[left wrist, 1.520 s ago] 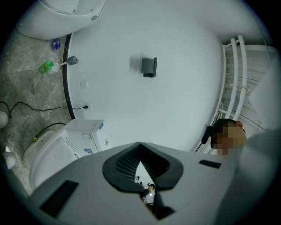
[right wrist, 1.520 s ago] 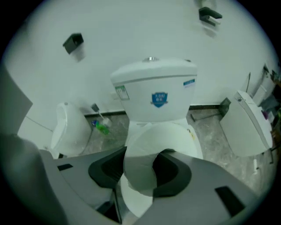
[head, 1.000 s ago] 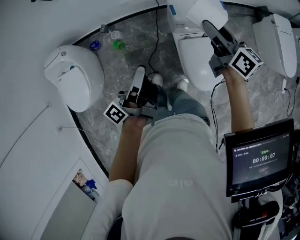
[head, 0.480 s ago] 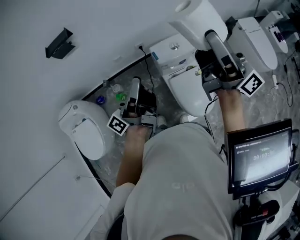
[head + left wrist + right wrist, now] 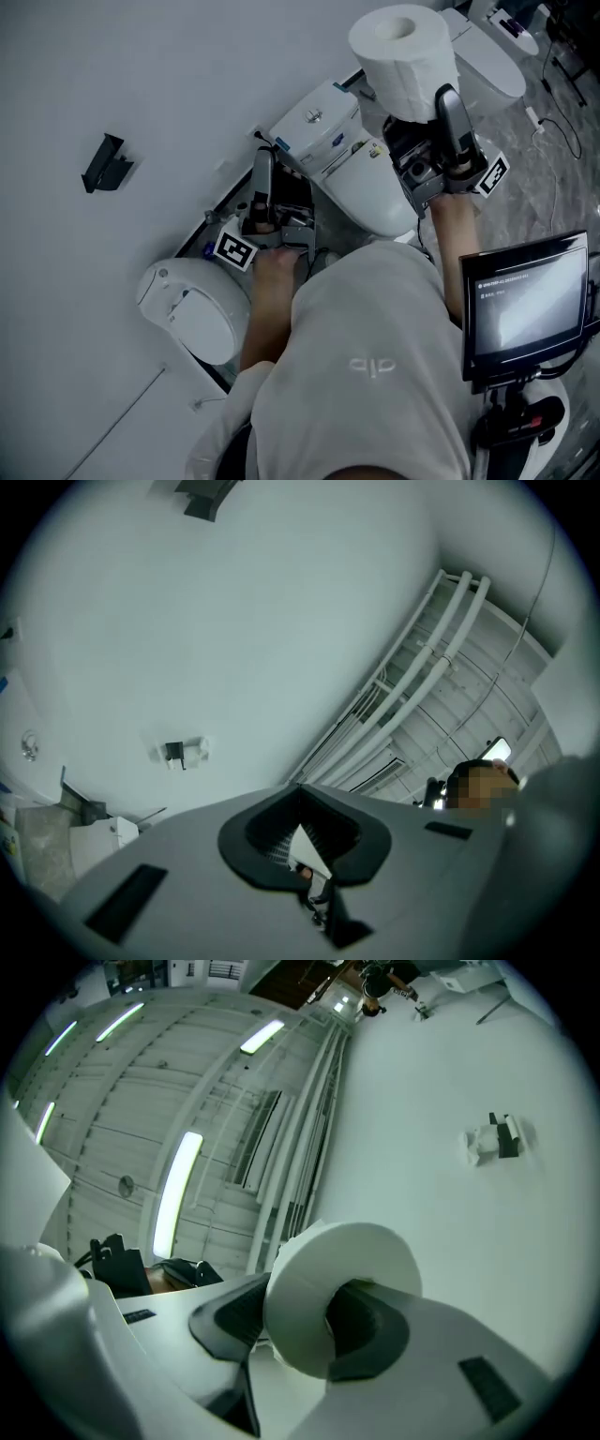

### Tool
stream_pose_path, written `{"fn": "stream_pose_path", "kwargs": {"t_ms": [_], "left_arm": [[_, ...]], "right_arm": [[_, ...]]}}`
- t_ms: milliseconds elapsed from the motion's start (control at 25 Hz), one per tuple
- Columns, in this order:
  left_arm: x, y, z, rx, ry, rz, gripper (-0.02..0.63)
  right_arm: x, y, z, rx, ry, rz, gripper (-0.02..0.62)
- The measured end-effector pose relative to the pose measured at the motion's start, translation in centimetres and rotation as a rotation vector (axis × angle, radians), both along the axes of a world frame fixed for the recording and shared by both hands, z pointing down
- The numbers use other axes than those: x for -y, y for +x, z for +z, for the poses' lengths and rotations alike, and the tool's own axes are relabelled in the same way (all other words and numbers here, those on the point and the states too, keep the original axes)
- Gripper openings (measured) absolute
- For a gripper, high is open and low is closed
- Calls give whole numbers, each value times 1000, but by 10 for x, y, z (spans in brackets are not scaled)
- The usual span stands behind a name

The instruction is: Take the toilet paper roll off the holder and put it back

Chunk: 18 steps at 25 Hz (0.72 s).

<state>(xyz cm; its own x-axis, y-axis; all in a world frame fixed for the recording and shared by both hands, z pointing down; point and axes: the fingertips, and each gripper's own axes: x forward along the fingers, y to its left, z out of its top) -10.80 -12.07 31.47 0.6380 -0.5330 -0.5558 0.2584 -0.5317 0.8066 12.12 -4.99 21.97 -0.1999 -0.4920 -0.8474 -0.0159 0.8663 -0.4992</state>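
White bathroom wall [image 5: 141,75] carries the small black wall-mounted holder [image 5: 105,164], bare and well apart from the white toilet paper roll [image 5: 403,52]. The right gripper [image 5: 427,108] clamps that roll by its sides. The left gripper [image 5: 262,169] has its jaws pressed together on nothing.

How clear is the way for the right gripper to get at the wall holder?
Probably yes: the right gripper, shut on the roll, is raised, and only bare wall shows between it and the holder, well off to its left.
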Motion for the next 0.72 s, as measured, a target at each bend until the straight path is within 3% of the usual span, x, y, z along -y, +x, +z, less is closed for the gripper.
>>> {"fn": "stream_pose_path", "kwargs": {"t_ms": [360, 720], "left_arm": [[7, 30, -2, 44, 16, 70, 6], [8, 41, 4, 73, 12, 113, 6]], "right_arm": [[-2, 11, 13, 82, -46, 13, 186], [-6, 8, 21, 88, -73, 1, 184]]}}
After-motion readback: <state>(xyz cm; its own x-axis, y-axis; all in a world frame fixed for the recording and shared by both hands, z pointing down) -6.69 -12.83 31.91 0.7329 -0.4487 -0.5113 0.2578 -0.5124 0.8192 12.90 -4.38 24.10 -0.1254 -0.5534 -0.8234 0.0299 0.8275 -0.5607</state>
